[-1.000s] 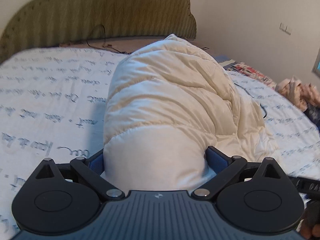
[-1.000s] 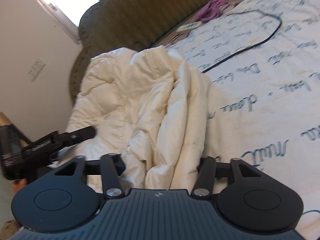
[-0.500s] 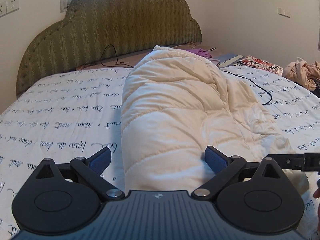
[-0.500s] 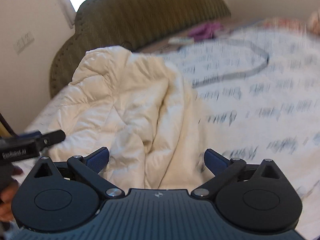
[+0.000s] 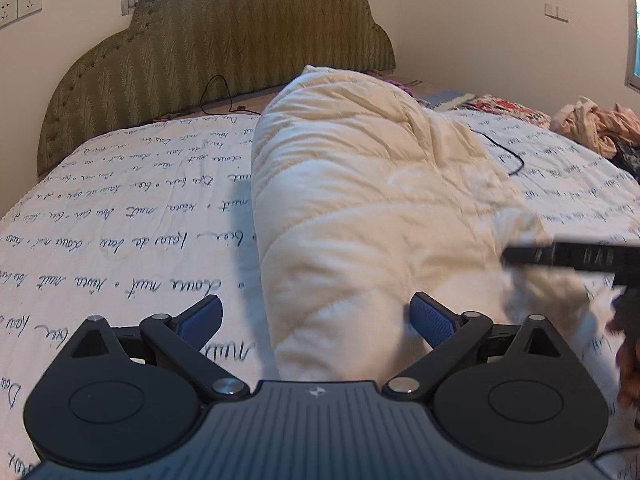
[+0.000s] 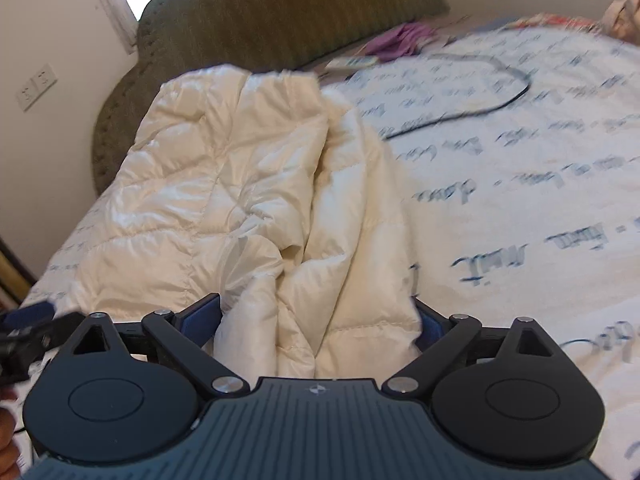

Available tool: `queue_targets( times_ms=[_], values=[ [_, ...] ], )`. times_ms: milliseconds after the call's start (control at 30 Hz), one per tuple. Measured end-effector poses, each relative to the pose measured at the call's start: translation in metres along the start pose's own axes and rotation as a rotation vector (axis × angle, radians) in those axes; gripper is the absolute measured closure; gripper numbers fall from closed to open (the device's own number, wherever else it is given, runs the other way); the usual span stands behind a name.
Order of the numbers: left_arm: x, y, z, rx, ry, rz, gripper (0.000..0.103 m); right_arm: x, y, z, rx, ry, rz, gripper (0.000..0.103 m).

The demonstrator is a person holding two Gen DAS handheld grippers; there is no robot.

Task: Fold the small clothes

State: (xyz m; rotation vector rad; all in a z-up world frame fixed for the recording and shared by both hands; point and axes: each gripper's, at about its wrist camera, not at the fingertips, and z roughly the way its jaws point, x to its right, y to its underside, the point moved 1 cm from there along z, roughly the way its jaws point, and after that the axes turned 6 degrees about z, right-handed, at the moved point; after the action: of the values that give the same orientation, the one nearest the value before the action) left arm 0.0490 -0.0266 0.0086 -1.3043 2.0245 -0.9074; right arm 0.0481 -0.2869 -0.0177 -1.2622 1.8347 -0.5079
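Garment: a cream padded jacket [image 5: 360, 216] lies lengthwise on the bed [image 5: 132, 216], folded into a long puffy roll that runs away from both pairs of fingers toward the headboard [image 5: 224, 36].
Left gripper [image 5: 316, 316]: fingers spread wide and released; the near end of the roll sits between them, with the left finger [image 5: 202, 314] clear of the cloth over bare sheet and the right finger [image 5: 432, 318] just beside the fabric, not squeezing it.
Right gripper [image 6: 320, 318]: its jaws have just been opening and now stand wide. The loose inner flap and hem of the jacket lie between them. Both fingers are at the edges of the fabric, and no pinch shows.
Step in hand, as I judge it: both holds let go after one fold, and the next hold is still to be chosen.
Doing it well: pull the fingers back along their own line, so that a blue pad [image 6: 200, 312] does not snag the slippery shell and drag the fold open.
Next hold: take the near end through all its layers, both sides at matching spots, so the roll folds over evenly.
Padding: it looks springy; press the fold down before letting go, or it may puff open.
Watch: the black cable [image 6: 472, 108] lies on the sheet beyond the right fingers, apart from the jacket; keep the fold clear of it.
Progress: partly folded, still long.
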Motion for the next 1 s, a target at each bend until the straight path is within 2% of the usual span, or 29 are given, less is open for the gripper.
queue_targets(
  times_ms=[67,133,167,233,267,333,367,400,500,567,633,767,867,900,933,967,1000],
  values=[
    [0.001,0.012,-0.007,-0.002,0.001,0.022,0.002,-0.001,0.001,-0.026,0.118,0.025,-0.021,0.007],
    [0.005,0.024,-0.01,-0.007,-0.007,0.058,0.002,0.0,0.002,-0.047,0.177,-0.001,-0.026,0.006],
    [0.007,0.028,-0.009,-0.012,-0.012,0.079,0.002,0.001,0.003,-0.051,0.164,-0.03,-0.028,0.007],
    [0.015,0.034,-0.005,-0.026,-0.043,0.12,0.002,0.001,0.006,-0.046,0.074,-0.089,-0.024,0.011],
    [0.018,0.035,-0.003,-0.027,-0.067,0.134,0.002,0.002,0.009,-0.04,0.029,-0.123,-0.012,0.017],
    [0.022,0.035,0.001,-0.018,-0.104,0.142,0.002,0.0,0.014,-0.028,-0.035,-0.145,0.007,0.039],
    [0.022,0.034,0.002,-0.014,-0.116,0.138,0.002,-0.002,0.017,-0.023,-0.052,-0.141,0.002,0.064],
    [0.021,0.032,0.004,-0.013,-0.127,0.131,0.002,-0.004,0.018,-0.019,-0.052,-0.134,-0.008,0.076],
    [0.016,0.026,0.013,-0.013,-0.143,0.12,0.001,-0.004,0.013,-0.016,-0.002,-0.086,-0.019,0.086],
    [0.013,0.022,0.018,-0.018,-0.123,0.103,0.001,-0.003,0.007,-0.019,0.063,-0.016,-0.045,0.088],
    [0.015,0.02,0.019,-0.026,-0.126,0.093,0.001,-0.001,0.003,-0.022,0.087,0.029,-0.068,0.089],
    [0.021,0.026,0.018,-0.024,-0.15,0.118,0.001,0.003,0.014,-0.027,0.045,0.06,-0.099,0.091],
    [0.02,0.028,0.018,-0.038,-0.144,0.104,0.002,0.007,0.019,-0.028,0.02,0.05,-0.09,0.09],
    [0.02,0.028,0.018,-0.042,-0.143,0.1,0.002,0.008,0.017,-0.032,0.03,0.049,-0.08,0.08],
    [0.019,0.028,0.018,-0.044,-0.143,0.099,0.002,0.007,0.014,-0.038,0.061,0.057,-0.072,0.078],
    [0.019,0.028,0.017,-0.044,-0.144,0.1,0.002,0.004,0.011,-0.046,0.103,0.081,-0.073,0.07],
    [0.02,0.028,0.017,-0.044,-0.147,0.103,0.002,0.001,0.007,-0.053,0.148,0.098,-0.086,0.057]
  ],
)
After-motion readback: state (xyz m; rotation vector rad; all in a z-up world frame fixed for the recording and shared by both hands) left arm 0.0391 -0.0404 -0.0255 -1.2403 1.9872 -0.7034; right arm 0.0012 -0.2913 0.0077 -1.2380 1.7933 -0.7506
